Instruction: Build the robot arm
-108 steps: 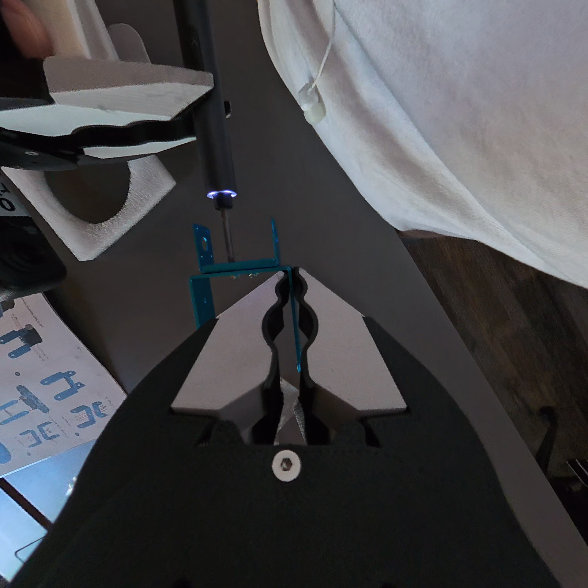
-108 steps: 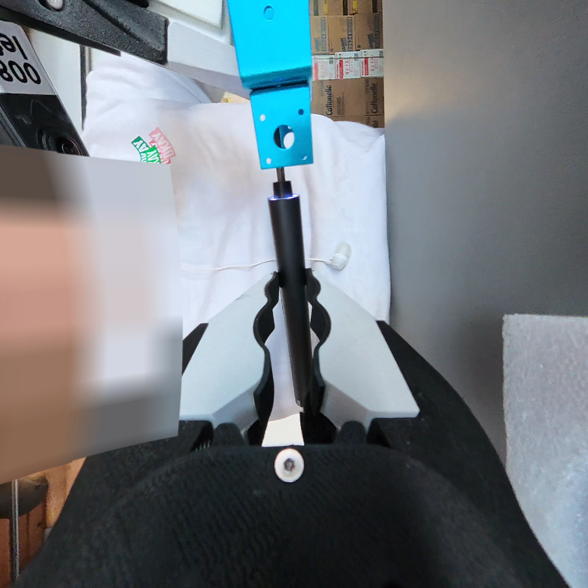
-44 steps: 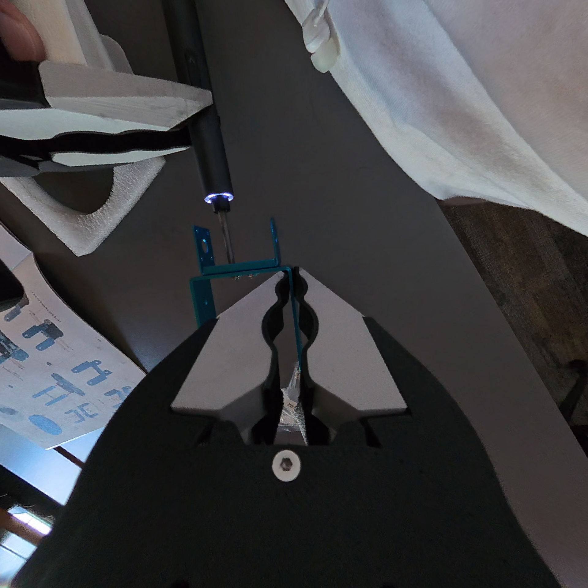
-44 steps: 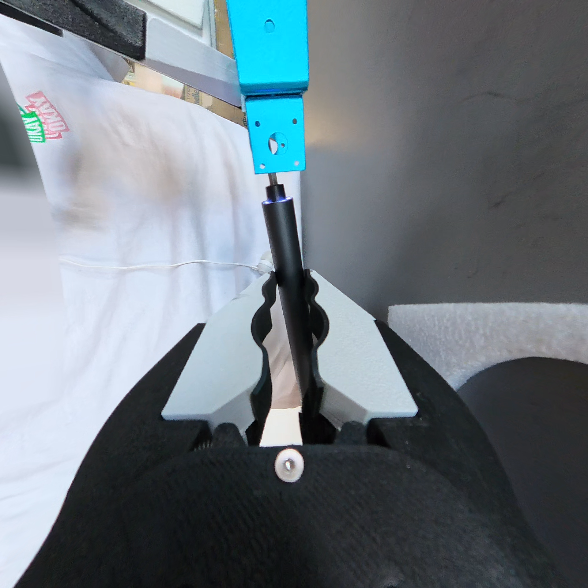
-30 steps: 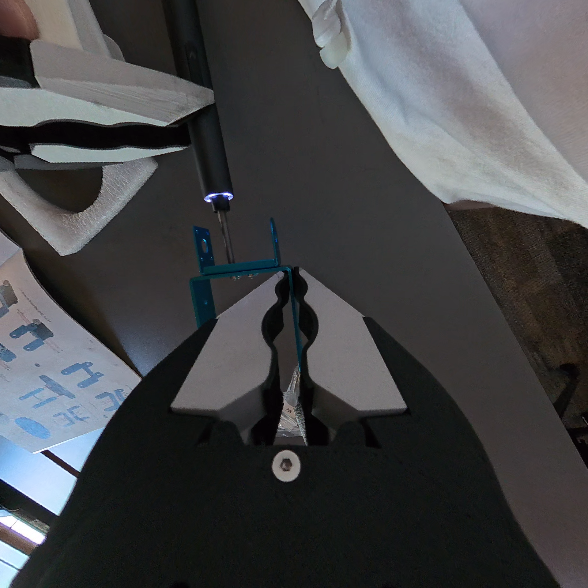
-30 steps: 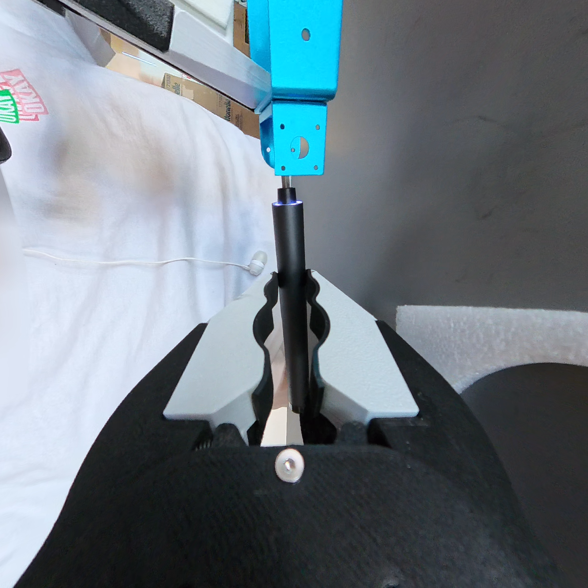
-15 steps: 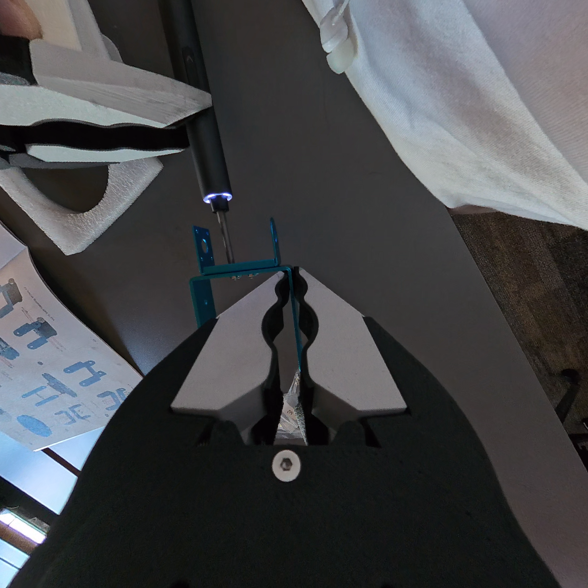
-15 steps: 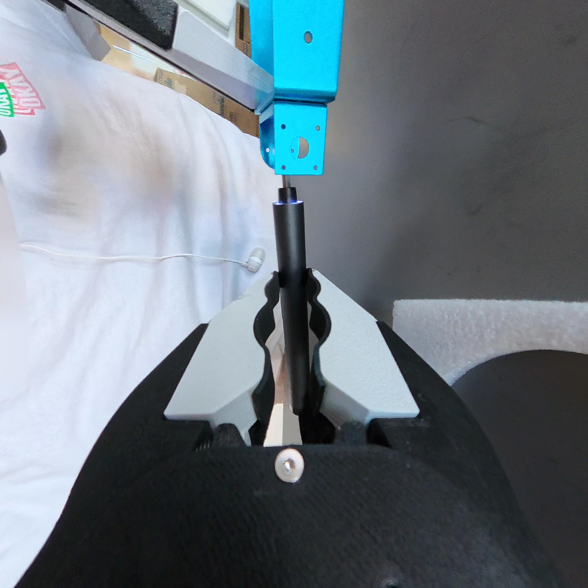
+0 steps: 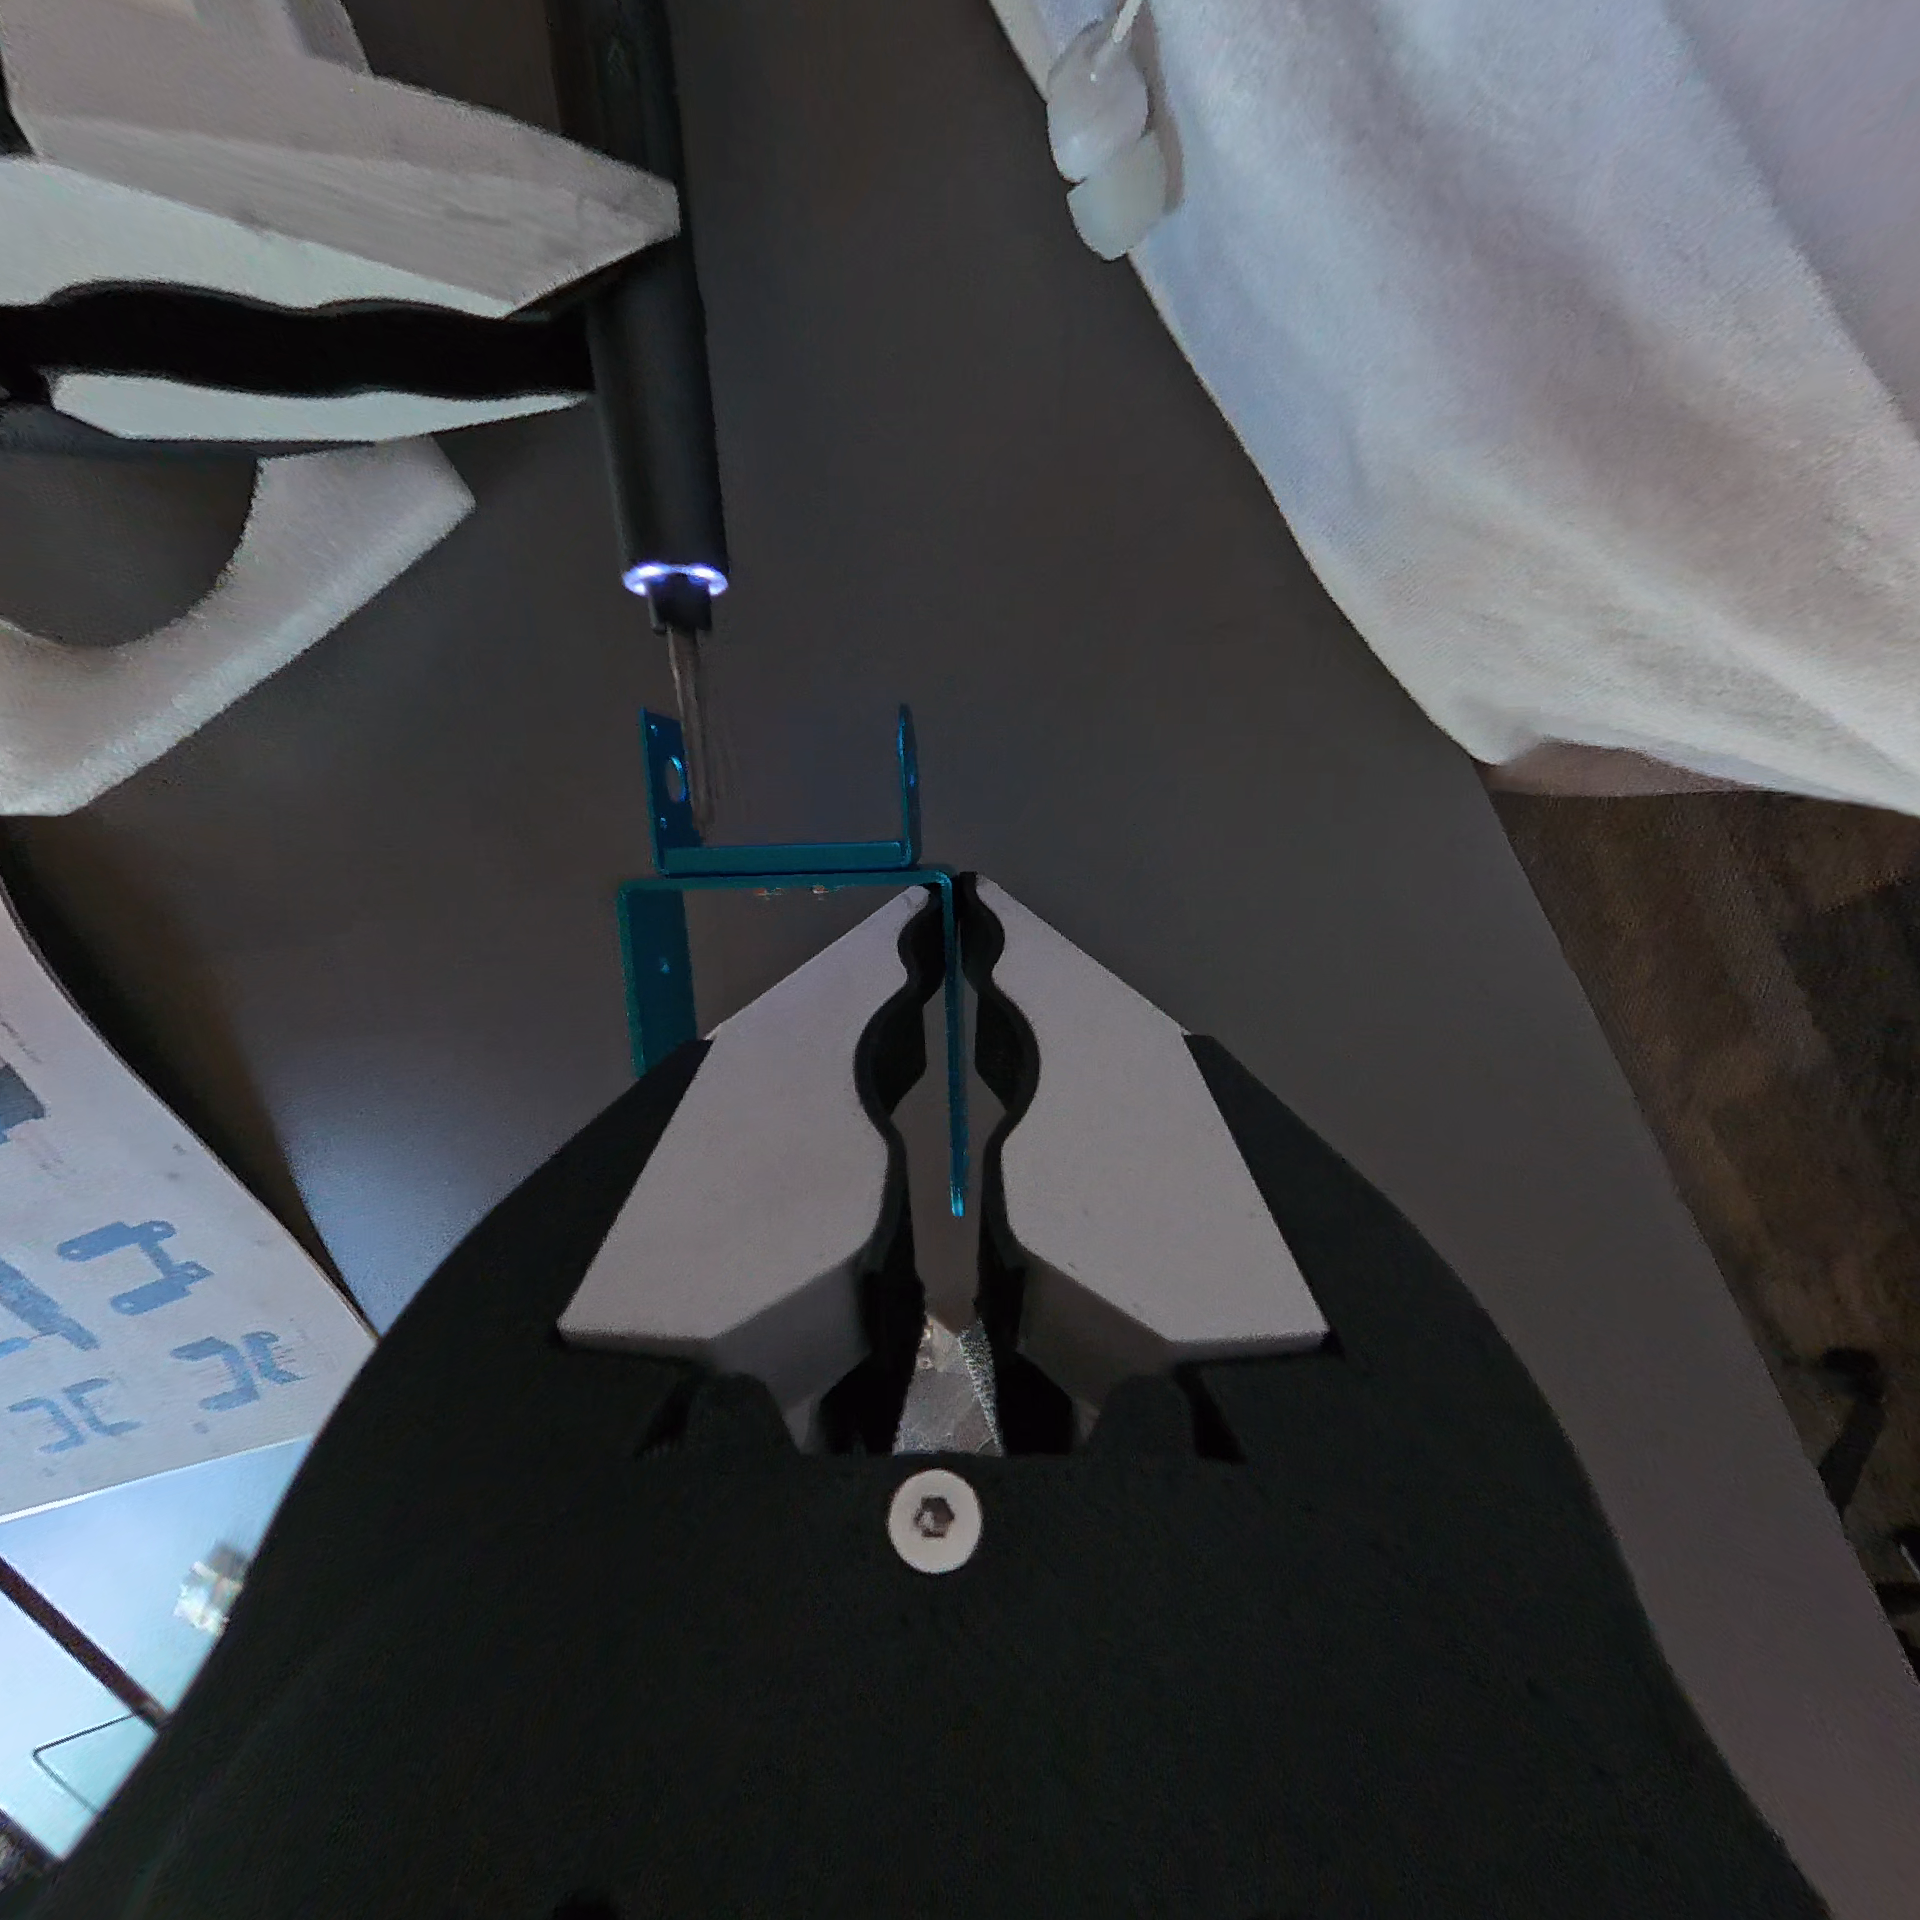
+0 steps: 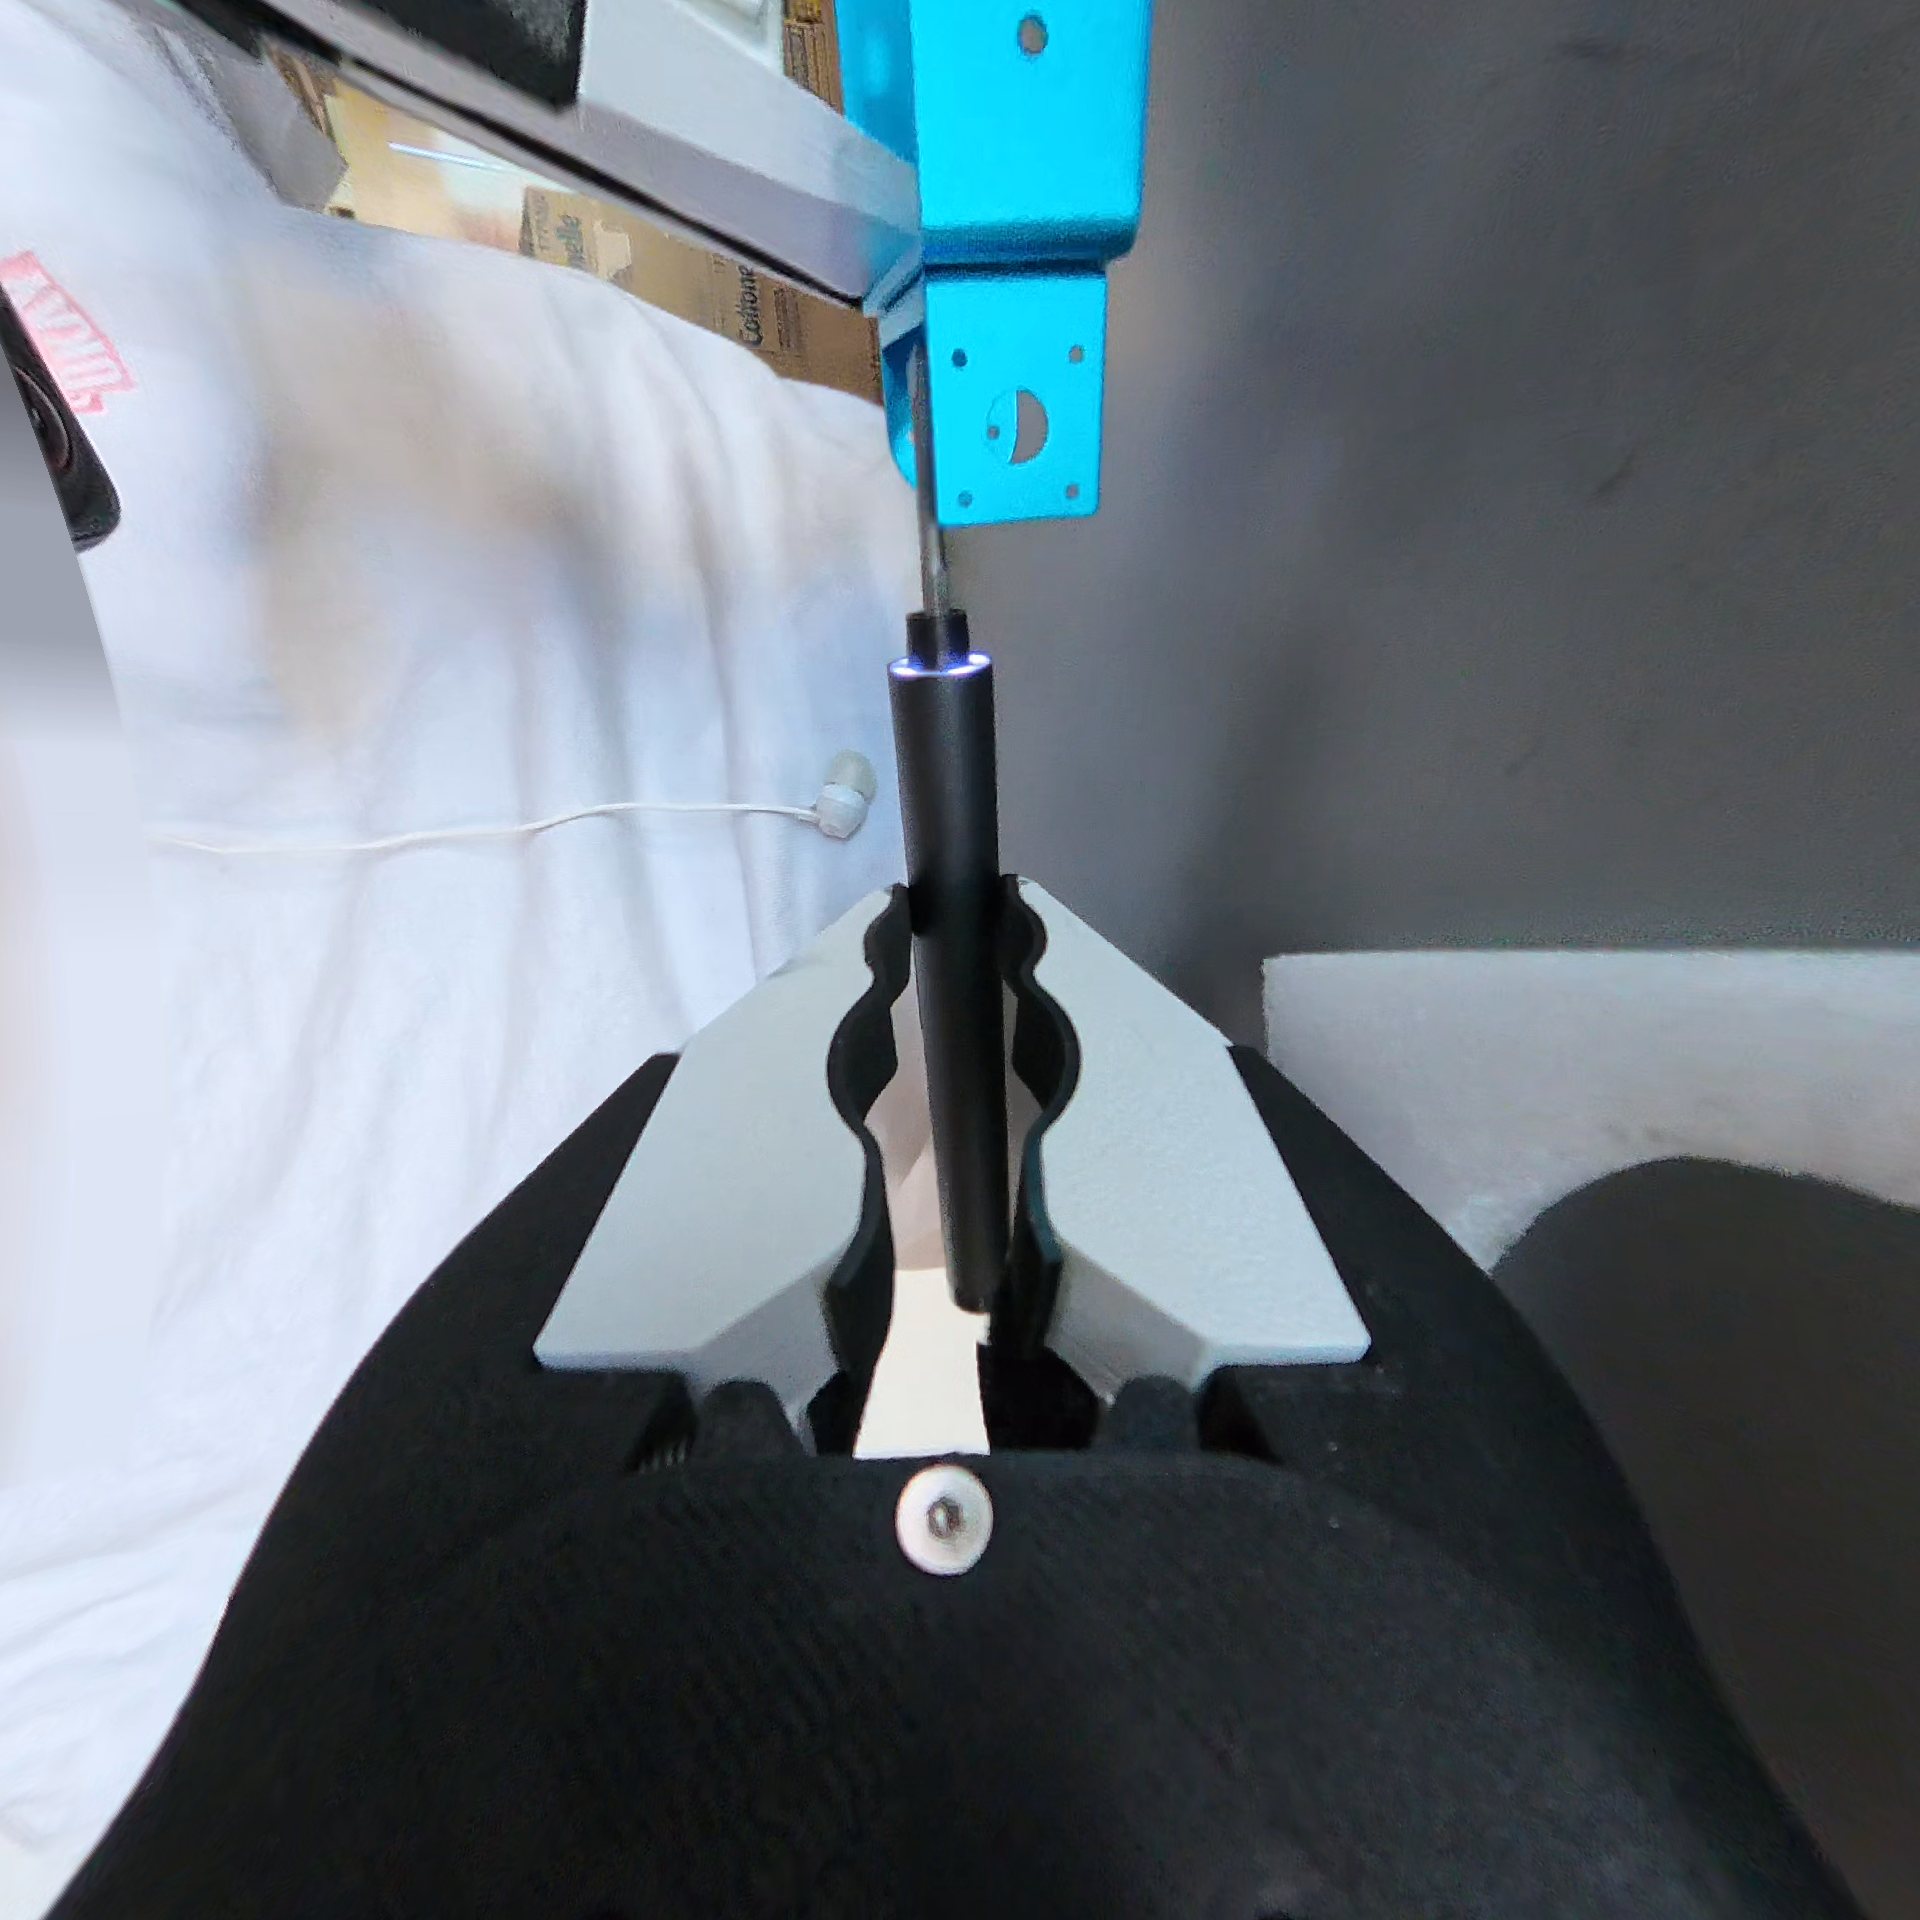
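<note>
My left gripper (image 9: 954, 894) is shut on one flange of a blue metal bracket (image 9: 790, 881) and holds it above the dark table. A second, smaller U-shaped blue bracket (image 9: 779, 847) sits against it. My right gripper (image 10: 956, 894) is shut on a black electric screwdriver (image 10: 951, 935) with a lit ring at its tip. Its bit reaches inside the small bracket beside the left flange (image 9: 665, 774). In the right wrist view the blue bracket (image 10: 1023, 416) hangs ahead and the bit (image 10: 928, 499) passes along its left edge. The other gripper (image 9: 260, 270) shows at the upper left of the left wrist view.
A person in a white shirt (image 9: 1558, 364) with a white earbud (image 10: 840, 805) stands close by. A white foam block (image 9: 156, 665) with a cut-out lies on the dark table (image 9: 1195, 727). A printed sheet with blue drawings (image 9: 114, 1299) lies at the left. Wooden floor (image 9: 1766, 1091) is beyond the table edge. The gap from one gripper's tips to the other's is roughly 10 cm.
The screwdriver bit has shifted to the left side of the small bracket and sits deeper beside its flange. The left gripper keeps the bracket steady; the background has shifted slightly.
</note>
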Motion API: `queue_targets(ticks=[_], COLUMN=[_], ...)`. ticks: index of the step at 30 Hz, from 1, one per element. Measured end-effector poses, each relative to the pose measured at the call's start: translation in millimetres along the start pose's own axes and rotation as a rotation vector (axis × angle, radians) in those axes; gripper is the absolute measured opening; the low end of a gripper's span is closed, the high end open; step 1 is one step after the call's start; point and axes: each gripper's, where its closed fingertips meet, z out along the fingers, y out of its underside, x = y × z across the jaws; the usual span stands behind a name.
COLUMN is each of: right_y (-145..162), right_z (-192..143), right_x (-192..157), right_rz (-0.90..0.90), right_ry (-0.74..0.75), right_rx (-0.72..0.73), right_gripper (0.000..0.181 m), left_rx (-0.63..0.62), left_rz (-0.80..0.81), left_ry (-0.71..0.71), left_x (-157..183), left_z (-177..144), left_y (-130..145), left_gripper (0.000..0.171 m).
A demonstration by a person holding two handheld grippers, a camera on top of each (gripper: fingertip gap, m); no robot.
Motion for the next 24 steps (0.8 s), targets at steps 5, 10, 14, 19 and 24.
queue_targets(ticks=[5, 10, 14, 19, 24], right_y=[2, -1, -4, -10, -21], right_z=[0, 1, -1, -4, -10], right_x=[-3, -8, -13, -27, -45], right_rz=[0.015, -0.023, -0.055, -0.152, -0.276], right_ry=[0.000, -0.009, -0.025, -0.036, -0.071], right_rx=[-0.018, 0.004, 0.059, 0.154, 0.248], right_gripper=[0.015, 0.015, 0.015, 0.015, 0.015], left_rx=[0.026, 0.059, 0.142, 0.406, 0.924], left_rz=[-0.081, -0.146, -0.225, -0.501, -0.929], left_ry=[-0.001, 0.026, -0.007, -0.148, -0.127], left_x=[2, 9, 5, -17, -48], left_z=[4, 13, 9, -32, -85], left_y=[8, 13, 8, -6, -46], left_gripper=[0.000, 0.001, 0.016, 0.034, 0.043])
